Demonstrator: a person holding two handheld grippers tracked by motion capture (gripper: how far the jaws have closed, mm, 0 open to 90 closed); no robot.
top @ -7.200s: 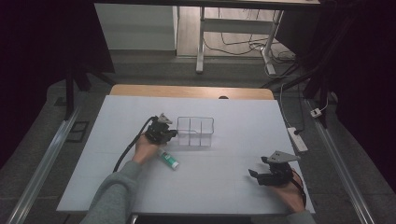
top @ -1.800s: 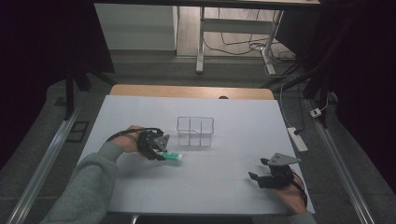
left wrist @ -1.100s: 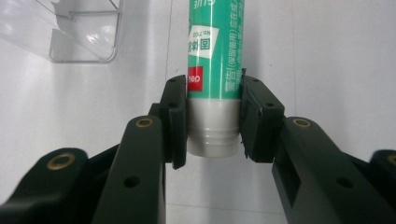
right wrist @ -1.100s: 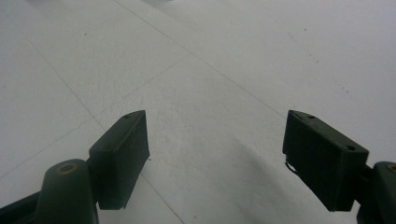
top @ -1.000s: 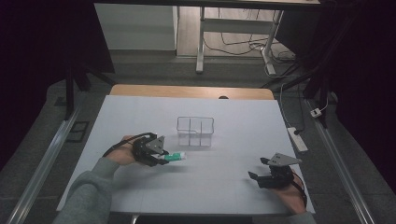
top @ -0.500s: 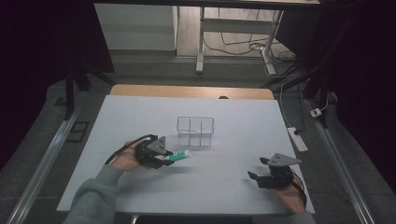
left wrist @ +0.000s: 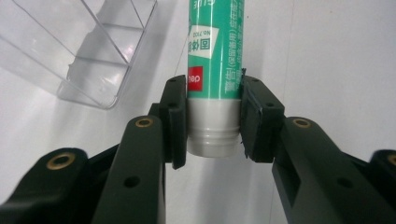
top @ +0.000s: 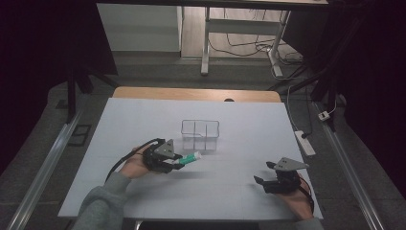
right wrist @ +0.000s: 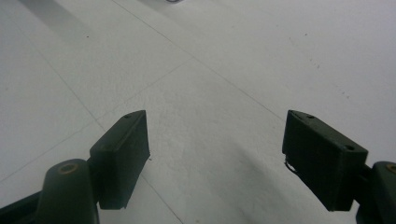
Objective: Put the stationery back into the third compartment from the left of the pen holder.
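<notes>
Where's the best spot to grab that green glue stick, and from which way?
Grab the glue stick low down, where its green label meets the grey end, squeezing its round sides. The left tool does this now, coming along the tube from the grey end. That probably leaves the far end free to go into the clear box.

Glue stick (left wrist: 215, 70) and clear organiser (top: 200, 135)
Green-labelled tube with a grey cap end, clamped level above the desk (top: 143, 115), just beside the empty, upright, compartmented organiser mid-desk.
</notes>
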